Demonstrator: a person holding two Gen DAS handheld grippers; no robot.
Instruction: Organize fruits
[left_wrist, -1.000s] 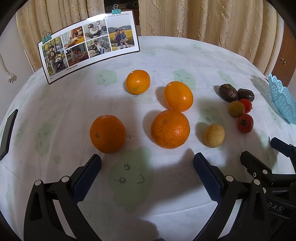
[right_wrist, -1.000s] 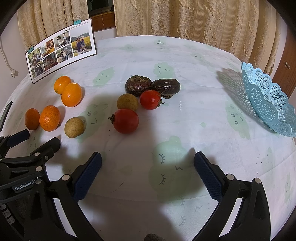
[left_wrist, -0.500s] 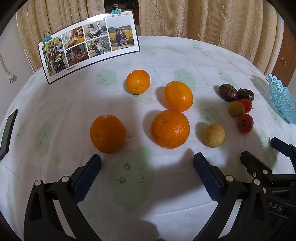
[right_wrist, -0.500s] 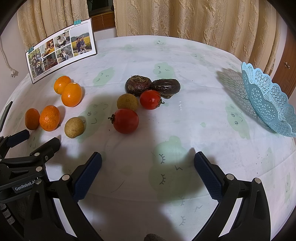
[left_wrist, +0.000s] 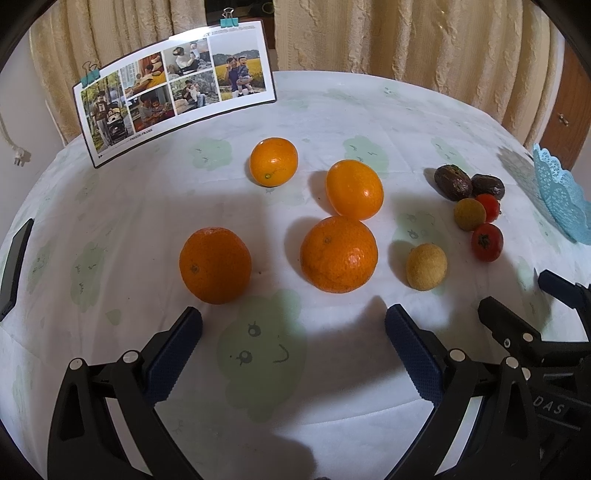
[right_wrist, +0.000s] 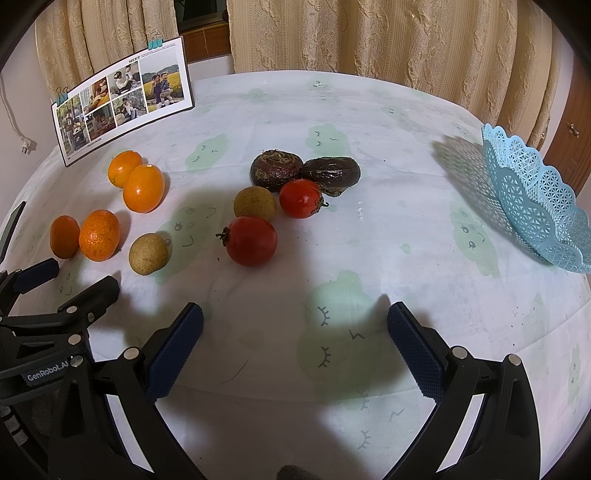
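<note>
Several oranges lie on the white tablecloth; the nearest two (left_wrist: 215, 264) (left_wrist: 338, 253) sit just beyond my left gripper (left_wrist: 293, 321), which is open and holds nothing. A tan round fruit (left_wrist: 426, 266) lies to their right. In the right wrist view, two red tomatoes (right_wrist: 252, 240) (right_wrist: 300, 198), another tan fruit (right_wrist: 255, 203) and two dark wrinkled fruits (right_wrist: 274, 169) (right_wrist: 331, 173) cluster ahead of my open, empty right gripper (right_wrist: 294, 319). A light blue lattice basket (right_wrist: 535, 192) stands at the far right.
A photo card (left_wrist: 173, 86) held by clips stands at the back left of the round table (right_wrist: 369, 110). A dark flat device (left_wrist: 14, 264) lies at the left edge. Beige curtains hang behind. My left gripper (right_wrist: 70, 284) shows at the right wrist view's left.
</note>
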